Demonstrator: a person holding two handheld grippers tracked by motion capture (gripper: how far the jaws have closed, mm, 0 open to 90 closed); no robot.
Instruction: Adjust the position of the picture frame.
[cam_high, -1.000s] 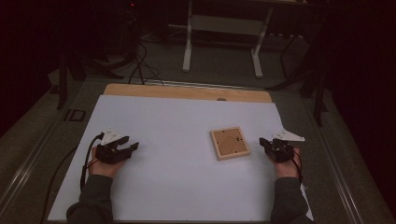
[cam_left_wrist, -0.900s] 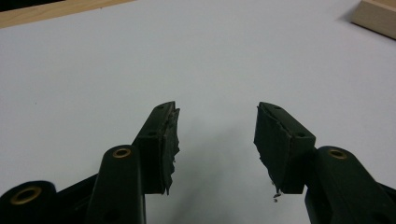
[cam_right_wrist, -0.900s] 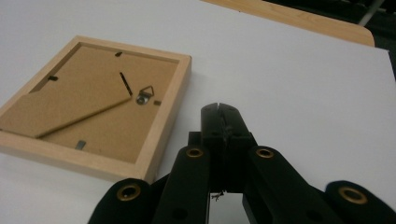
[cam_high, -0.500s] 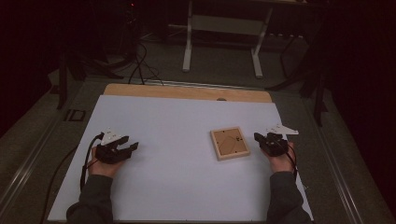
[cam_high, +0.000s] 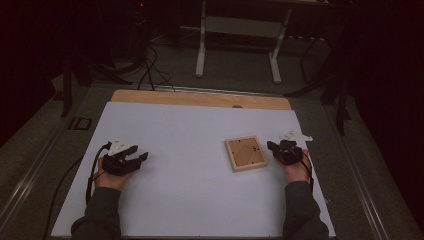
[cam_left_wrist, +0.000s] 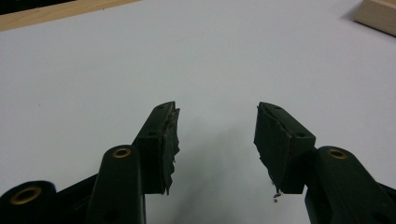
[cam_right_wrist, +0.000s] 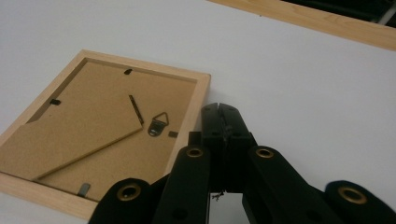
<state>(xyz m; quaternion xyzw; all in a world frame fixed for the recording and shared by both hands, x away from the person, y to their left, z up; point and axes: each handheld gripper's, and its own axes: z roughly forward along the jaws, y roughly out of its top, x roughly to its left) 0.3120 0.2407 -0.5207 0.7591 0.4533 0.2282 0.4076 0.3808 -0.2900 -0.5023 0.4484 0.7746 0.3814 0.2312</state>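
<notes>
Right hand-held gripper (cam_right_wrist: 219, 108) closed tight with nothing between, tips just beside the wooden picture frame (cam_right_wrist: 105, 130), lying back-up on the white tabletop (cam_high: 190, 130). Left hand-held gripper (cam_left_wrist: 217, 128) parted wide, empty, well apart.

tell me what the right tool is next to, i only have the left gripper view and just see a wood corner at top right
Observer: That corner belongs to a wooden picture frame lying back-side up on the white table. The right tool sits just beside its right edge.
Operator: is the right tool open
Observer: No, its jaws are shut with nothing between them; the right gripper view shows the tips beside the frame's edge.
Operator: anything on the frame's back
Observer: A small metal hanger and a fold-out stand flap lying flat against the backing.
</notes>
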